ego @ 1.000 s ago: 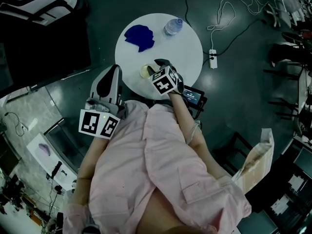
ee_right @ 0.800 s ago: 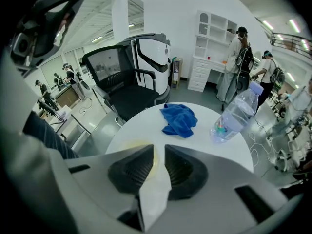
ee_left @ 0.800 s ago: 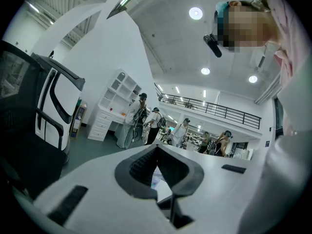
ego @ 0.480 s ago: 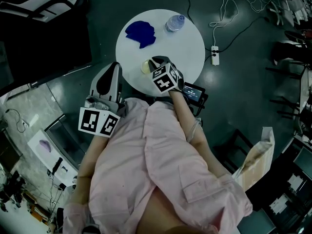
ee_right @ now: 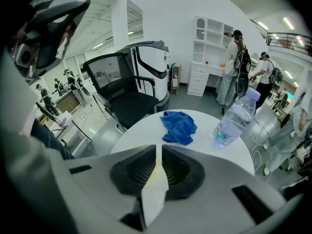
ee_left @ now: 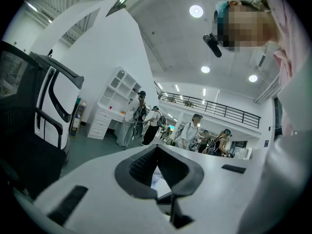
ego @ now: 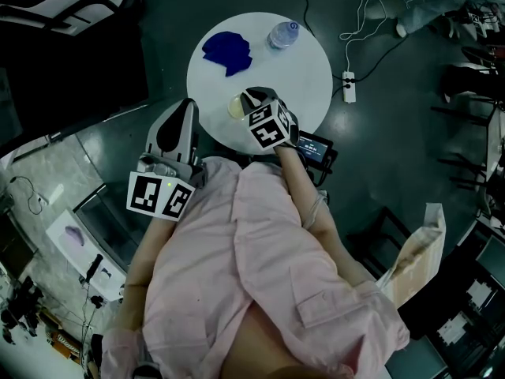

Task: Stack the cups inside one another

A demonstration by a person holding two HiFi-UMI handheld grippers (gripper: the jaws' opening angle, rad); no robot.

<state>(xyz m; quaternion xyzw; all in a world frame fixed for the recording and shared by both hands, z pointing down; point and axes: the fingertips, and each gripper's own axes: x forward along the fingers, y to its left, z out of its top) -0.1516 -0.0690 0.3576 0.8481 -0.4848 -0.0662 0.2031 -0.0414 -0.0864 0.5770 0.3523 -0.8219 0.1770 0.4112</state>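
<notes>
Cup, pale yellow and thin-walled, the only one in sight from the head view, sits at the tip of the right claw on a round white table. Beyond that claw lie one crumpled blue cloth and one clear plastic bottle.

In the left gripper view, the left claw has its ribbed black pads pressed together on nothing.

In the right gripper view, the jaws have just been closing and now pinch the cup's thin wall.
</notes>
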